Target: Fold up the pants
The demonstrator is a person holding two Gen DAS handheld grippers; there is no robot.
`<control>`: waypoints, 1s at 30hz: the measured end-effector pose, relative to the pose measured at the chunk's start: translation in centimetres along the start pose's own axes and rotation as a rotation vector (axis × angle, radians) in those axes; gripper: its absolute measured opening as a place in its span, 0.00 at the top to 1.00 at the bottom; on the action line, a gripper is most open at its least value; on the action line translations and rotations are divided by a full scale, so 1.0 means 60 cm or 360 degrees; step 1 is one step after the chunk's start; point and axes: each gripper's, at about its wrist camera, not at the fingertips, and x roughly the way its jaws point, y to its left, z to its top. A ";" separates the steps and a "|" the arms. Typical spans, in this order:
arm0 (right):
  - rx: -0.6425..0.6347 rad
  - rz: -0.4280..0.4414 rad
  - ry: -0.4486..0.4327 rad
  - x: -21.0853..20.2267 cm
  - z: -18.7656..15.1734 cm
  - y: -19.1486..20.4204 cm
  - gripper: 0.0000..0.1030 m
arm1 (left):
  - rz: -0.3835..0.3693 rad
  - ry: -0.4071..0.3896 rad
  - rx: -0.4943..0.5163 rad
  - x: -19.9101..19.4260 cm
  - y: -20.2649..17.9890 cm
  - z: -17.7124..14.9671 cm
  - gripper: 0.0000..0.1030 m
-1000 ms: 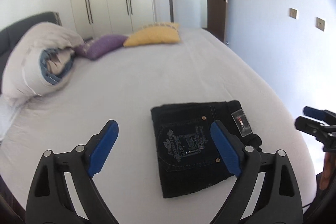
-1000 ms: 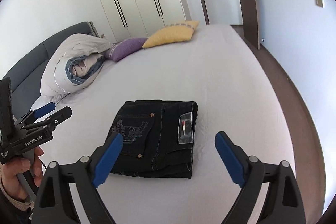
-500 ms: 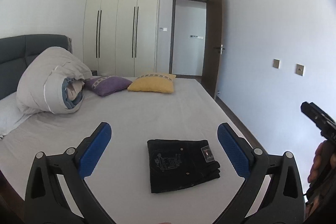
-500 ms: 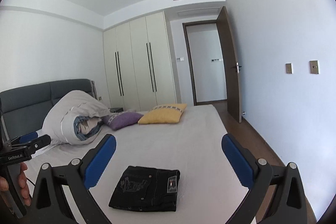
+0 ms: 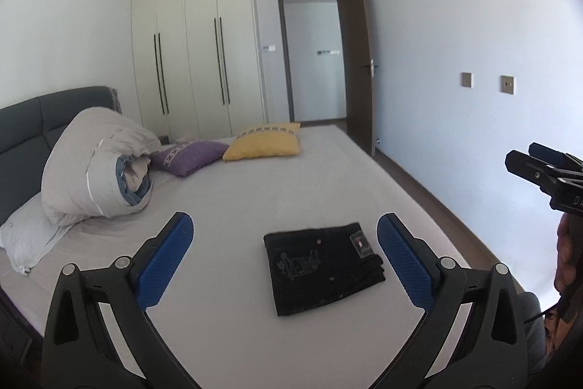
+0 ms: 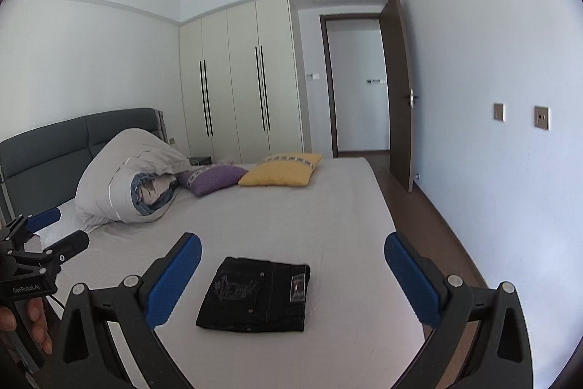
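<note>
Left-wrist view: black pants (image 5: 322, 267) lay folded on near part of bed (image 5: 255, 192); left gripper (image 5: 284, 259) & right gripper (image 6: 291, 279) both spread wide, empty, off cloth; risk judged: stray jaw snagging top layer, undoing fold.

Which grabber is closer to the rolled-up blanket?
Left. The left gripper is on the blanket's side of the bed; the right gripper is on the far side, by the wall.
</note>
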 end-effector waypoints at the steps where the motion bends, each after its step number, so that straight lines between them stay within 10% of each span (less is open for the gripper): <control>1: 0.0037 0.0024 0.0043 0.004 -0.007 0.001 0.00 | 0.0030 0.0088 -0.0017 0.005 -0.006 -0.008 0.00; 12: 0.0041 -0.0071 0.0294 0.017 -0.067 0.020 0.00 | 0.0060 0.0492 -0.0247 0.087 -0.025 -0.110 0.00; 30: 0.0012 -0.0123 0.0454 0.047 -0.076 0.022 0.00 | 0.0108 0.0615 -0.0260 0.168 -0.015 -0.147 0.00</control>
